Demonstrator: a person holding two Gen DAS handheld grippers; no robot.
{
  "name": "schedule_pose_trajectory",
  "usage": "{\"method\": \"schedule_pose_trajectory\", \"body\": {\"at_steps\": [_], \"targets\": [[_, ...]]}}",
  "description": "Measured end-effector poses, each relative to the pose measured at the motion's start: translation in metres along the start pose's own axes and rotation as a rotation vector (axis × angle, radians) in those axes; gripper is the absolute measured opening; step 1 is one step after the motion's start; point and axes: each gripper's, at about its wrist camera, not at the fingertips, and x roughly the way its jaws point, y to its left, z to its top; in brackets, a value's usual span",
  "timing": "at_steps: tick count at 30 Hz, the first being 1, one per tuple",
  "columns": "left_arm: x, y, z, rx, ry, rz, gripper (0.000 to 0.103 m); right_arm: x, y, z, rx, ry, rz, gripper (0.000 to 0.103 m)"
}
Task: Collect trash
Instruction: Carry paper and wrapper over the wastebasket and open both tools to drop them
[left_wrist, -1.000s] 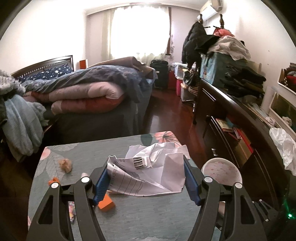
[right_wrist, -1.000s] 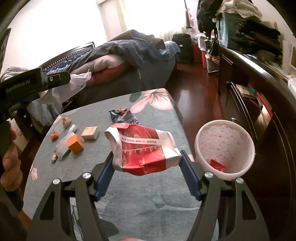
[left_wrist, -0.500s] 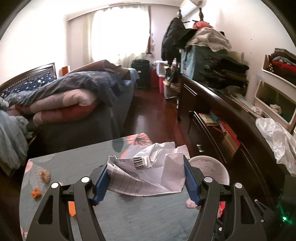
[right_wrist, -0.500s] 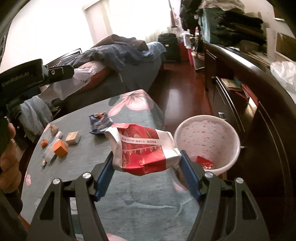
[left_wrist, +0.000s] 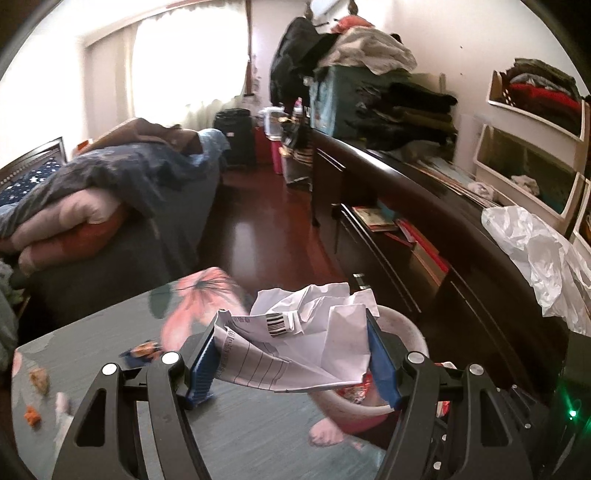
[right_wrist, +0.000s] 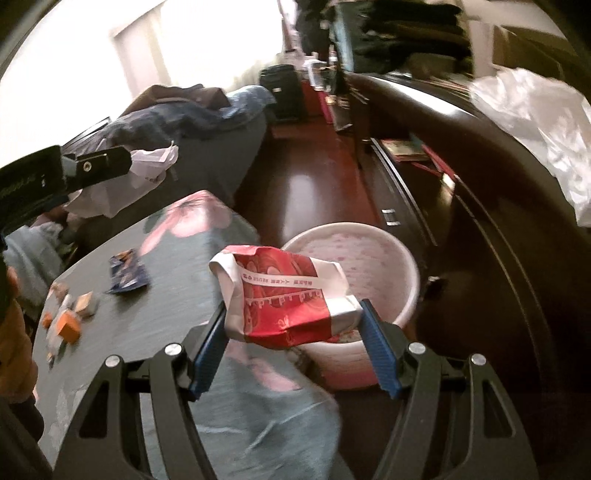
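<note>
My left gripper (left_wrist: 291, 354) is shut on a crumpled white paper with a barcode (left_wrist: 306, 343) and holds it over the table's right edge, partly above the pink-white trash bin (left_wrist: 413, 332). My right gripper (right_wrist: 293, 332) is shut on a red and white wrapper (right_wrist: 284, 295) and holds it at the near-left rim of the same bin (right_wrist: 369, 251). The left gripper with its paper also shows at the left of the right wrist view (right_wrist: 92, 170). The bin holds some red trash (left_wrist: 354, 391).
On the floral table (right_wrist: 155, 317) lie a blue snack wrapper (right_wrist: 127, 275), an orange block (right_wrist: 68, 326), a tan box (right_wrist: 86, 304) and small scraps. A dark dresser (left_wrist: 443, 236) with a white plastic bag (left_wrist: 535, 254) runs along the right. A bed (left_wrist: 110, 192) stands behind.
Both grippers have swung to the right with their loads, from over the table toward the bin. The bin now lies under and just beyond both loads.
</note>
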Motion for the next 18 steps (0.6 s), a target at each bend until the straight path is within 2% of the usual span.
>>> {"method": "schedule_pose_trajectory", "body": {"at_steps": [7,18], "targets": [[0.048,-0.023,0.006,0.007,0.056,-0.079,0.070,0.030,-0.033,0.005,0.066,0.021,-0.061,0.069],[0.105,-0.056,0.005,0.045,0.127,-0.106,0.070,0.070,-0.059,0.009,0.120,0.042,-0.118,0.069]]}}
